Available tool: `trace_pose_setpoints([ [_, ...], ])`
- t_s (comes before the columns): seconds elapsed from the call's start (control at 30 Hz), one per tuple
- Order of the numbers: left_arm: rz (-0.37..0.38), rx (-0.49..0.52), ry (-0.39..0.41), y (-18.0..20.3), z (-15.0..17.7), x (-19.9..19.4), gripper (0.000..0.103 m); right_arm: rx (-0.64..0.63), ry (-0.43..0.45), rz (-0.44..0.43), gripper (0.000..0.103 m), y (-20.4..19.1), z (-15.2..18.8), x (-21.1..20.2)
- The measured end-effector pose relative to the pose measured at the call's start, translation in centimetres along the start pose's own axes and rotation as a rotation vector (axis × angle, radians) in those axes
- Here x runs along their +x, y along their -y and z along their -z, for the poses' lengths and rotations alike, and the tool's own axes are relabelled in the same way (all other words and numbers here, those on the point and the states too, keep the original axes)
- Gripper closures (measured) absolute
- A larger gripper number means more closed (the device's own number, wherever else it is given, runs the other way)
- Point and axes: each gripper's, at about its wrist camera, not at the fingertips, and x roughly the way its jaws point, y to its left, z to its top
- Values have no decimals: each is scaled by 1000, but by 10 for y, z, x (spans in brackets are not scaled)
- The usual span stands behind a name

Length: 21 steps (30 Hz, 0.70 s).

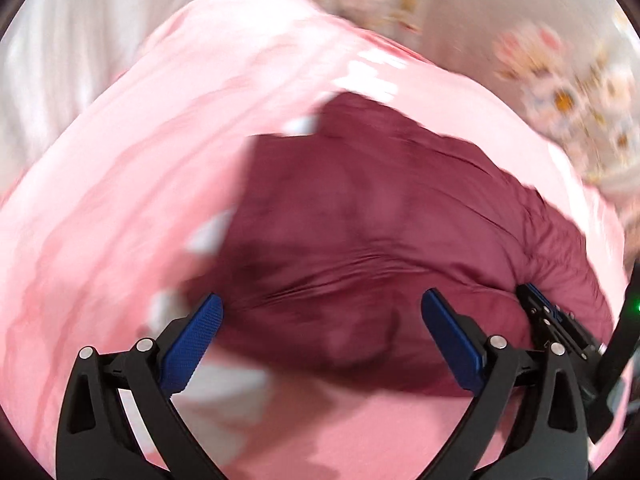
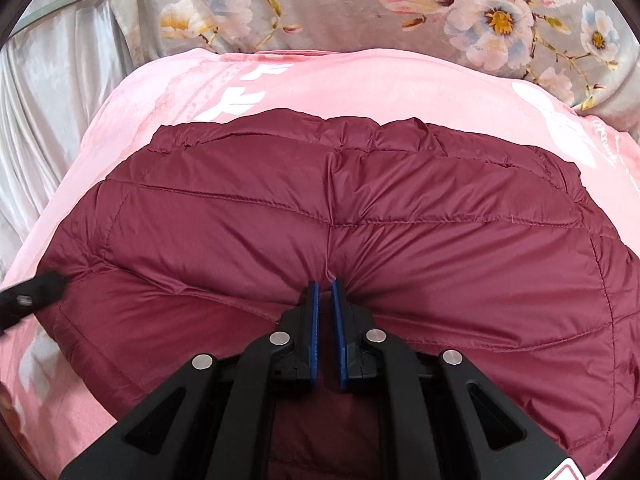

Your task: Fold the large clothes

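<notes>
On pink blanket [image 2: 360, 92]: right gripper [image 2: 325, 286] jaws pinching maroon jacket [image 2: 400, 220]; left gripper [image 1: 322, 304] jaws apart.

No word, brand or number can be read. The pink blanket [image 2: 360, 80] carries white printed marks [image 2: 240, 96] near its far edge, shaped like letters but not legible, and a pale print [image 2: 560, 120] toward its right edge, too washed out to tell.

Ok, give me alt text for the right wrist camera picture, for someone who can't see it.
The right gripper is pinched shut on a fold of a maroon quilted jacket lying on a pink blanket. A grey floral fabric lies beyond.
</notes>
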Motion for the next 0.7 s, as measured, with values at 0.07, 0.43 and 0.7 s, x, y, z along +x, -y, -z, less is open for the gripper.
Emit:
trace_pose_setpoints([
  [0.07, -15, -79, -10, -23, 0, -3, 6, 30, -20, -21, 93, 0, -2, -9],
  [0.43, 106, -207, -88, -45, -4, 24, 14, 49, -64, -122, 95, -15, 23, -39],
  [0.7, 184, -103, -52, 8, -17, 0, 81, 43, -59, -134, 97, -12, 29, -27],
])
